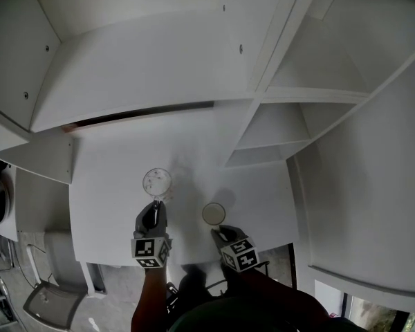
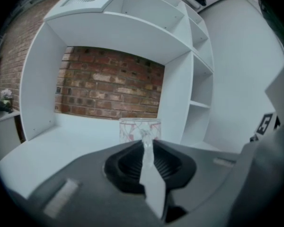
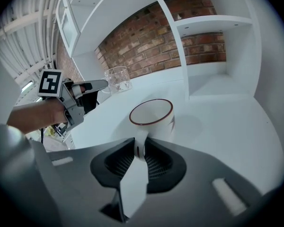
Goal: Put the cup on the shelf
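Two cups are in hand at a white counter (image 1: 111, 185). The left claw (image 2: 146, 141) is pressed almost together on the thin handle of a clear glass cup (image 2: 139, 128) with a reddish pattern. The right claw (image 3: 139, 148) pinches the handle of a white mug (image 3: 152, 113) with a dark rim. Both vessels stand upright, mouths up, each directly ahead of the claw that holds it. From above they are side by side over the middle of the counter, glass to the left and mug to the right. No view shows whether their bases touch the surface. The white shelf unit rises along the counter's right side, and its lowest open bay (image 3: 217, 85) lies ahead and to the right of the mug, beyond a slim upright divider (image 3: 177, 46) and in front of a brick wall (image 3: 146, 44). The mug and the right hand therefore appear nearer the shelf. The glass would probably have to cross past the mug to reach the same bay.
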The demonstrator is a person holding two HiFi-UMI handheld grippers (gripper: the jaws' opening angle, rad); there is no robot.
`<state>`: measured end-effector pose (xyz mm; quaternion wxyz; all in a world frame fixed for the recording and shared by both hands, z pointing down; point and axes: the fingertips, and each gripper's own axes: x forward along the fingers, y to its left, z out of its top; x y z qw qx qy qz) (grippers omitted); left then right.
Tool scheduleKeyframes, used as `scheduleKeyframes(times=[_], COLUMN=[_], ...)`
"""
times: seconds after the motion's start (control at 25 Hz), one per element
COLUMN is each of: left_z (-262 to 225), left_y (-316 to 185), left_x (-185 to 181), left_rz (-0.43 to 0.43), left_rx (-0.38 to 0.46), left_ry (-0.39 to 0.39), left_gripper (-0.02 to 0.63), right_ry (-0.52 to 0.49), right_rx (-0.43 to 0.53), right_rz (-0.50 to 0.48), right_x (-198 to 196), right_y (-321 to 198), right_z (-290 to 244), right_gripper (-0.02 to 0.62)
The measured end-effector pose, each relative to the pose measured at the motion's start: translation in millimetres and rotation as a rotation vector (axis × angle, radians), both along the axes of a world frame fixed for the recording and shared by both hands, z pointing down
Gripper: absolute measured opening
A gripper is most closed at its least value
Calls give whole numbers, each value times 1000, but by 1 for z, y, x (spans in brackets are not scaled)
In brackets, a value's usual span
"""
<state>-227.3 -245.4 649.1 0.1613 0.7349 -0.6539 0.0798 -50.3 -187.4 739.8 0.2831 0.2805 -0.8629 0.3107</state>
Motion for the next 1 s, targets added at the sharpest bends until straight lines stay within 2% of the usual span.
scheduleKeyframes(times=[0.36,0.8,1.0], left_z=[-49,-105,-121], left_y=[-18,-39,-43], left_x=[49,126,157], left_rz=[109,227,273], left_rx=[80,189,204], left_ry=[-8,-9,-7], left_gripper=[35,34,31], right_ry=[-20,-34,-38], right_rx=[20,55,58], right_rz=[82,156,185], right_x=[37,90,113], right_y=[-12,-30,-34], right_z=[-12,-26,-29], right_gripper=[67,67,67])
